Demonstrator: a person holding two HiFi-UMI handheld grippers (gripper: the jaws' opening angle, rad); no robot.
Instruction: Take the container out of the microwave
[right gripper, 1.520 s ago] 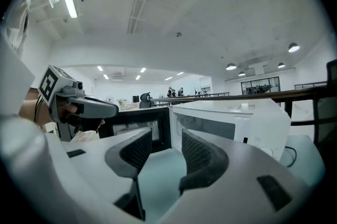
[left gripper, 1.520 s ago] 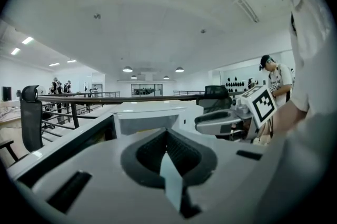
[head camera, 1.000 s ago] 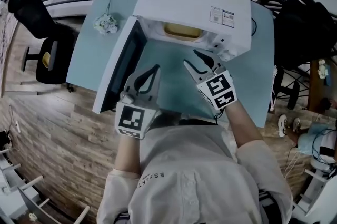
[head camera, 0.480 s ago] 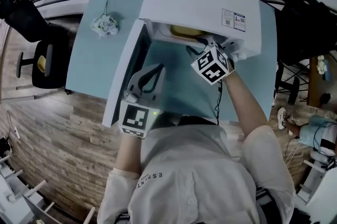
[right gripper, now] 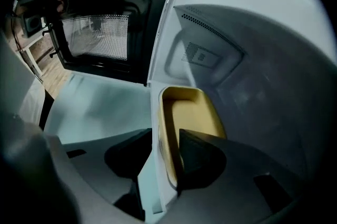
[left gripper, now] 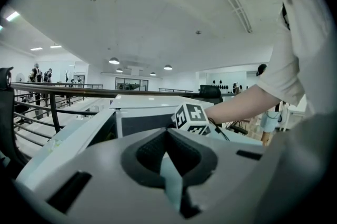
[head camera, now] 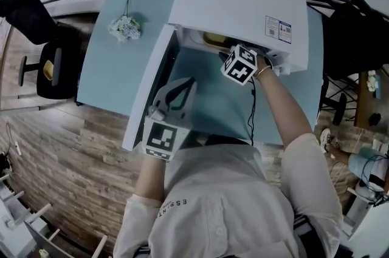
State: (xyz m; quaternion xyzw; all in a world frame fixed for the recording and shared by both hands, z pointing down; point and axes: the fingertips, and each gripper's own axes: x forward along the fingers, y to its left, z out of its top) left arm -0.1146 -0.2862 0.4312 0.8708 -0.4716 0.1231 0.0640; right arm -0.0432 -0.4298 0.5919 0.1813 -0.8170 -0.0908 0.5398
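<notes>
right gripper [right gripper: 166, 138]: jaws apart, straddling the near rim of the yellow container [right gripper: 192, 117], one jaw inside it, one outside. the container sits in the cavity of the white microwave [head camera: 243, 2], door [head camera: 148, 93] swung open. left gripper [left gripper: 167, 132]: jaws together, empty, above the pale blue table [head camera: 115, 62] beside the door.

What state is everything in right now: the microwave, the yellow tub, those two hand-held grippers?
Microwave door: swung wide open.
Container: upright, inside the microwave.
Right hand-held gripper: open, jaws astride the container's near wall.
Left hand-held gripper: shut, empty.
</notes>
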